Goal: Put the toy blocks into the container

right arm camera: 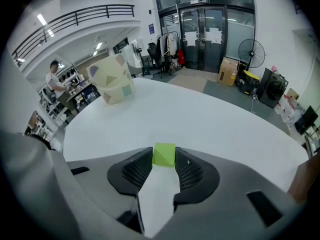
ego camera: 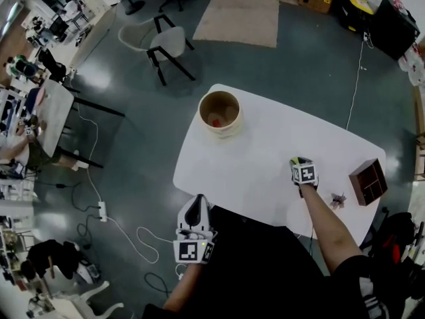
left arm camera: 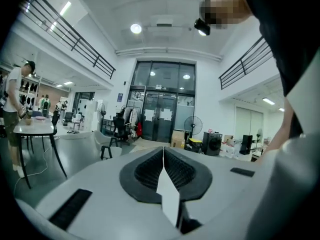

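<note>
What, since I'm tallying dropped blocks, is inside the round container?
One small red block lies on the bottom of the round container. Its near wall covers part of the bottom, so more could be hidden there.

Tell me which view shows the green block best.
The right gripper view: the green block sits close up, gripped between the right tongs. The head view shows barely a green sliver at those tongs' tip; the left gripper view shows none of it.
</note>
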Available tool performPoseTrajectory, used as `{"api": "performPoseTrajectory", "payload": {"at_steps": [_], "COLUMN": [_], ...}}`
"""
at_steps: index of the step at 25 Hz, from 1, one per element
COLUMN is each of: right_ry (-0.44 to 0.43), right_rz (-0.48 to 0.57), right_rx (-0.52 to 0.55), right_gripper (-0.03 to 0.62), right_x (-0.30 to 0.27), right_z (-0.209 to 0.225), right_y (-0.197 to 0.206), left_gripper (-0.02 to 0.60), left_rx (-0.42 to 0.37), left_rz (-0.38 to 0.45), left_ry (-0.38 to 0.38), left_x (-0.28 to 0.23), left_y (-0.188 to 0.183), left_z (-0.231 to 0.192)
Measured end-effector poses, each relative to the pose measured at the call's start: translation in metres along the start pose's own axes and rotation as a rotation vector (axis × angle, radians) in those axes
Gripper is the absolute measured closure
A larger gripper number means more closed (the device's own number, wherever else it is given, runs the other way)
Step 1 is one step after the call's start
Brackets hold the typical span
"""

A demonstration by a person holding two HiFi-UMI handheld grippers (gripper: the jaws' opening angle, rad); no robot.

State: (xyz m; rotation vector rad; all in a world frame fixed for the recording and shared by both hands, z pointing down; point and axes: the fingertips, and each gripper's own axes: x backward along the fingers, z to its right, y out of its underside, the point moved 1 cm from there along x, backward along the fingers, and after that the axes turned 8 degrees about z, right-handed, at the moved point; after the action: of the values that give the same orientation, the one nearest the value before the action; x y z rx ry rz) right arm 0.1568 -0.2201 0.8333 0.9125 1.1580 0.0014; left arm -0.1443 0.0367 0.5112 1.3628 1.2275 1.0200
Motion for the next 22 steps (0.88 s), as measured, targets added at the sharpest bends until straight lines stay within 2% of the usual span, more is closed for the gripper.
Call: {"api": "performPoseTrajectory", "payload": {"at_steps": [4, 9, 13, 22], "right_ry": [0.001, -0.021, -0.033, -0.044], "right_rz": [0.016, 0.107, 0.206, 0.352], "right_rx": [-0.013, 0.046, 0.008, -0.02], "right_gripper": [0.461, 0.461, 0.461, 0.461], "right_x": [0.016, 0.022, 0.026, 0.043], "right_z": [-0.036, -0.082, -0.116, -0.168], "right_y": [-0.02, -0.074, -0.124, -0.225], "left_gripper": [0.574, 0.574, 0.574, 0.574], "left_rx": [0.011, 0.028, 0.042, 0.069], "left_rz": [0.023, 0.044, 0.073, 0.057], "left_ry": [0.097, 0.187, 0.202, 0.261], "left_x": [-0.033, -0.053, -0.065, -0.093], "left_y": [-0.016, -0.027, -0.033, -0.026], "left_z": [-0.02, -0.046, -0.079, -0.14]}}
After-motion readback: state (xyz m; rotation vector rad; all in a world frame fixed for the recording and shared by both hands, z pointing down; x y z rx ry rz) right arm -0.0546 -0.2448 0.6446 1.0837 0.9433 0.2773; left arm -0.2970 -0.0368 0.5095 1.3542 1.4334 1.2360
